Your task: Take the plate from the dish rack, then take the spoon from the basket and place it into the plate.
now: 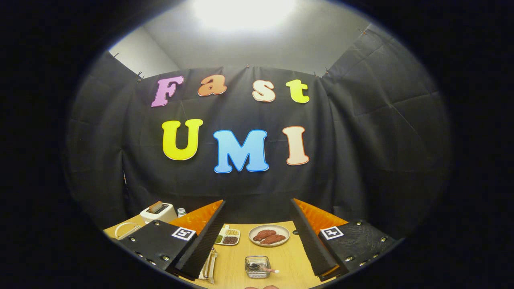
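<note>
The hand-held gripper (257,237) hung above the wooden desk (289,261), its fingers spread wide and gripping nothing. Between them, nearer than the plate of brown food (269,235), stood a small clear basket (257,267) holding the spoon (263,268). Left of that plate lay a sectioned tray (227,235); further left, a toaster (158,212). Black cloth walled the booth.

No legible writing anywhere; black-and-white square coded markers (183,233) sit on each finger of the spread-apart gripper (257,201).
</note>
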`<state>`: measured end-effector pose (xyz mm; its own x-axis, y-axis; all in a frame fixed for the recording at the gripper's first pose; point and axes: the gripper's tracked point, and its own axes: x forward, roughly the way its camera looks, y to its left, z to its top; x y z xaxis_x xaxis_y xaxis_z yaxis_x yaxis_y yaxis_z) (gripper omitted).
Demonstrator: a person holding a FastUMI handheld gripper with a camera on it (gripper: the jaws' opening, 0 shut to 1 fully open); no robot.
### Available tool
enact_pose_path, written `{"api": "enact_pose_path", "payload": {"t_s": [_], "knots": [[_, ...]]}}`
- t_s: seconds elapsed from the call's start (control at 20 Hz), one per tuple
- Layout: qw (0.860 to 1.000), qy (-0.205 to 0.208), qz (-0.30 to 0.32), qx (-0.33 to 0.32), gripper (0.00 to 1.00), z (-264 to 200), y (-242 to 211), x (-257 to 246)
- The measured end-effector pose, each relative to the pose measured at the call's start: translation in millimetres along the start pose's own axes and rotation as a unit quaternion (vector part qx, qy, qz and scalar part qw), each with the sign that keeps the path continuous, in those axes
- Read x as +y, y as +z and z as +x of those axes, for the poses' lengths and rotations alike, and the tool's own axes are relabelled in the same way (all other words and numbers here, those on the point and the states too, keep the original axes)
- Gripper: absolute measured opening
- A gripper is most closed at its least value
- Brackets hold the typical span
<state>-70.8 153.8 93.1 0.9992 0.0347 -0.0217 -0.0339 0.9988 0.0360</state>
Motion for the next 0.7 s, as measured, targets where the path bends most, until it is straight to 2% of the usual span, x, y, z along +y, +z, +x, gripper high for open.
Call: {"api": "enact_pose_path", "payload": {"t_s": [0.15,0.3,0.5,0.7], "knots": [[0.999,0.033,0.017,0.035,0.97,6,-14,30],[0.988,0.068,0.046,0.131,0.97,14,-51,58],[0.963,0.1,0.09,0.232,0.97,23,-85,92],[0.923,0.14,0.111,0.34,0.99,24,-116,132]]}}
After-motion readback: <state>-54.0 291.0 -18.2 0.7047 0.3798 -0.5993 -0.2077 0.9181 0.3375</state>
